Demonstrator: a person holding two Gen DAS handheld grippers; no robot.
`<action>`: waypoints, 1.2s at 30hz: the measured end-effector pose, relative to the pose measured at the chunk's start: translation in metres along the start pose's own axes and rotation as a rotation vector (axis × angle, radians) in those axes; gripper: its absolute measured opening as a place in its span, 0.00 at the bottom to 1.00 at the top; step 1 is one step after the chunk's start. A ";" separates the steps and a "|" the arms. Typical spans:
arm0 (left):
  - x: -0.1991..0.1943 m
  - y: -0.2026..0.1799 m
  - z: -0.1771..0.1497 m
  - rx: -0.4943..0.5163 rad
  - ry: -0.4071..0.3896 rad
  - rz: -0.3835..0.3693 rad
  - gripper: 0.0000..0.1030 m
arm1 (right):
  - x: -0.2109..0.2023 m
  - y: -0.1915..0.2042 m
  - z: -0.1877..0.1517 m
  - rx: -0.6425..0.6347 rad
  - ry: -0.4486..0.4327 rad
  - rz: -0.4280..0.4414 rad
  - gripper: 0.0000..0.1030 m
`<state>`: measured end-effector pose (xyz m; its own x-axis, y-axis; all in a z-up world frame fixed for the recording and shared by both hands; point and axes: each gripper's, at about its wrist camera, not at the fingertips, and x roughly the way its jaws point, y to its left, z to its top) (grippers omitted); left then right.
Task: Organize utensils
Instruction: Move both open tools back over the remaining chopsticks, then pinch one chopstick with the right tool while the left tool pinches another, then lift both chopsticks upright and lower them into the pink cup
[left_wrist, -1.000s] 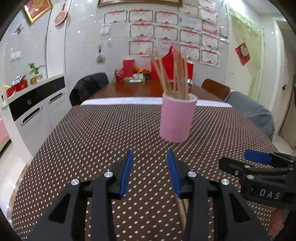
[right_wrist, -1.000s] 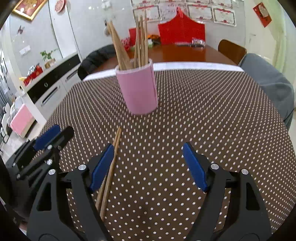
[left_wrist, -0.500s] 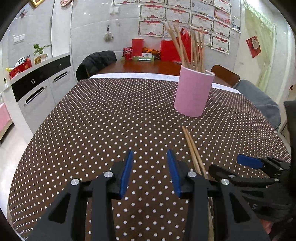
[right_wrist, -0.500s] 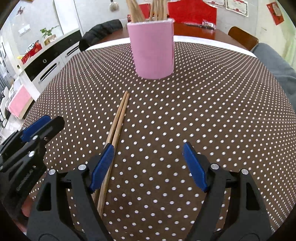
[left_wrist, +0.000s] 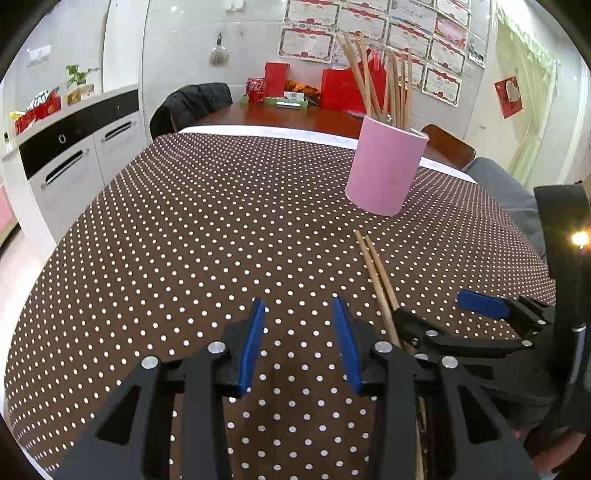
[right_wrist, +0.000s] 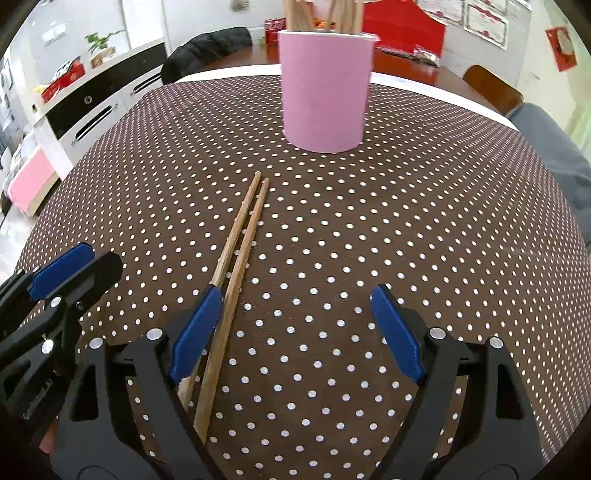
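Where dotted cloth (right_wrist: 406, 206) lies, wooden chopsticks (right_wrist: 240, 243), round pink cup (right_wrist: 325, 92); both claws open, empty.

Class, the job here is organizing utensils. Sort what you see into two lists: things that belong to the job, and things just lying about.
Belongs to the job:
- loose chopsticks on the tablecloth
- pink cup holding more chopsticks
- right gripper, open
- left gripper, open

Just lying about:
- black jacket on a chair
- red can
- potted plant
- cabinet
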<state>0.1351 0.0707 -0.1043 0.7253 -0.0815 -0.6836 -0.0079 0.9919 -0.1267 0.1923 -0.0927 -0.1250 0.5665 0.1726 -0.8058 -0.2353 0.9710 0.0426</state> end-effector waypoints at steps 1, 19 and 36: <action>0.000 0.001 -0.001 -0.006 0.000 -0.003 0.37 | 0.002 0.002 0.001 -0.008 0.000 -0.019 0.80; 0.020 -0.042 0.004 0.057 0.102 -0.081 0.37 | -0.002 -0.049 0.000 0.017 -0.043 0.175 0.07; 0.058 -0.079 0.017 0.164 0.149 0.061 0.28 | -0.012 -0.047 -0.003 -0.041 -0.041 0.150 0.17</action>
<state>0.1898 -0.0107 -0.1219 0.6172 -0.0222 -0.7865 0.0719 0.9970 0.0283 0.1938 -0.1406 -0.1187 0.5539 0.3224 -0.7676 -0.3511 0.9264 0.1357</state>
